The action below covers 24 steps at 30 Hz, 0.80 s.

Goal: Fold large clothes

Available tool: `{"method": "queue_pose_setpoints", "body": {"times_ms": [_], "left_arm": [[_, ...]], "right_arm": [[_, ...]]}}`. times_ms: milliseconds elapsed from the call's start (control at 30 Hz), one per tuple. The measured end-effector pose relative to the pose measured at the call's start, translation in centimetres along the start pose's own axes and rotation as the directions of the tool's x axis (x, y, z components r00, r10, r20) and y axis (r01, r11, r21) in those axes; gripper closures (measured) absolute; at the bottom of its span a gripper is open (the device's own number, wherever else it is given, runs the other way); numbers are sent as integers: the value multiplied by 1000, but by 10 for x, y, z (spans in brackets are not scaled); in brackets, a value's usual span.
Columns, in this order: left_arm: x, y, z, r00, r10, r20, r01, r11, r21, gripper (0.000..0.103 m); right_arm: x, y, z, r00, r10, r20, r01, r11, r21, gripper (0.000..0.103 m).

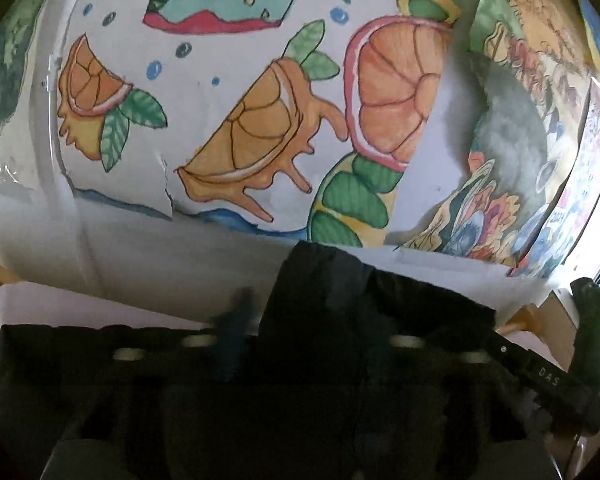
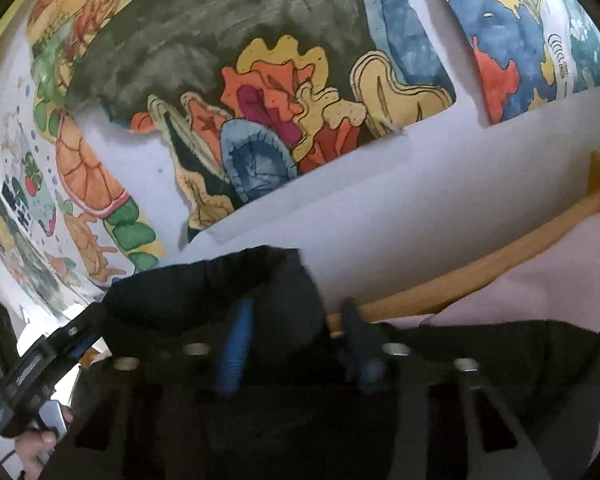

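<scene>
Dark garment (image 1: 340, 304) is lying bunched along the near edge of a pale sheeted surface, below a white wall (image 1: 140, 256) covered in painted sheets of orange slices (image 1: 396, 92). At left, the left hand-held gripper (image 1: 300, 344) is showing one blue finger (image 1: 232, 344) beside a raised fold of the cloth; its jaws are standing nearly together and appearing to be pinching that fold, though the dark fabric is hiding the second finger. At centre, the same garment (image 2: 220, 292) is spanning between both tools. At right, the right hand-held gripper (image 2: 300, 344) is holding its two blue fingers (image 2: 236, 344) partly apart with a hump of cloth between them; whether the pads are pressing cannot be told. A wooden rail (image 2: 480, 248) is running behind the sheet. For a clean fold, both grips should be taking the hem at matching points, and the edge should be kept taut and level while being carried over.
</scene>
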State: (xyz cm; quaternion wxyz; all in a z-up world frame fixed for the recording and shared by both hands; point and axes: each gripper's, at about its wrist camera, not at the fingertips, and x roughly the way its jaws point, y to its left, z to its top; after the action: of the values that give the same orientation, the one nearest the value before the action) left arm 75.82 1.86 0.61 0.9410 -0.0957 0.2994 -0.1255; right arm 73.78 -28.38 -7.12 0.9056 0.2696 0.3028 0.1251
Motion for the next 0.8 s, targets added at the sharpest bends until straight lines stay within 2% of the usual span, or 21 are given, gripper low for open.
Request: {"method": "queue_pose_setpoints", "body": {"times_ms": [33,100,267,400,567,800], "left_arm": [[-1,2,0,1000,0,-8,0,1000,-9,93],[-10,5,-1,999,-35,20,36,999,-33,96],[-58,15,-16,992,-84,95,87,996,-29,98],[-108,19,-38,985,-117,124,121,992,-22,99],[-156,11,-70,984,-128,123,130,991,-10,99],[-177,-1,-106,985,-133,111,134,991,-3,99]], "right_arm": [[-3,4,-1,1000,-4,-7,4,1000,-14,79],[-11,14,-3,1000,-9,-16,8,999,-53,83],[-60,38,-18,999,27,30,-20,976,-217,86],[-97,46,-40,997,51,49,-35,959,-283,87],[-139,56,-70,996,56,67,-27,925,-379,88],[-166,57,-113,995,43,84,2,880,-474,89]]}}
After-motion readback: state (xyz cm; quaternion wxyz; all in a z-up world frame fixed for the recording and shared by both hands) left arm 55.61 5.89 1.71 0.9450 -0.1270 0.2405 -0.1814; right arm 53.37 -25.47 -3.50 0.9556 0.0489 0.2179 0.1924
